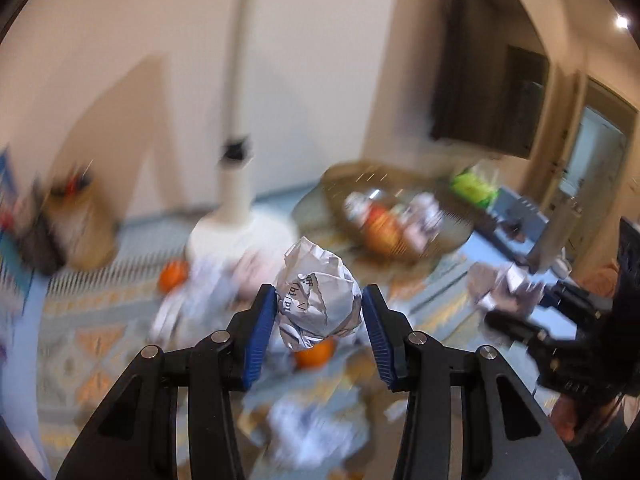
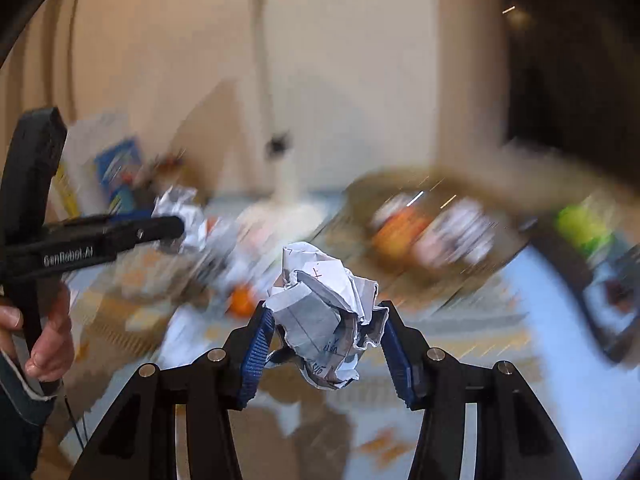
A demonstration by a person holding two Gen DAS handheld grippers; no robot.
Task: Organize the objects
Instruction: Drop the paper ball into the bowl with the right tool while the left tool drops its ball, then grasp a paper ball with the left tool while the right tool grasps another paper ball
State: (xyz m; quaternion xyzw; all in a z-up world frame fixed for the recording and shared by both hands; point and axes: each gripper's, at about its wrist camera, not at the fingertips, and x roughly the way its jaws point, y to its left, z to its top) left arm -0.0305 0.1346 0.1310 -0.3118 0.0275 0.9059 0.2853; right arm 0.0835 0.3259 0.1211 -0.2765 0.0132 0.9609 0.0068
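In the left wrist view, the left tool [image 1: 319, 305] is clenched on a crumpled ball of white printed paper [image 1: 318, 294], held above a blurred patterned rug [image 1: 92, 340] with an orange fruit [image 1: 173, 275] lying on it.

In the right wrist view, the right tool [image 2: 326, 322] grips another crumpled white paper wad with handwriting [image 2: 326, 320], raised clear of the rug; a hand [image 2: 48, 336] holds the other tool at left.
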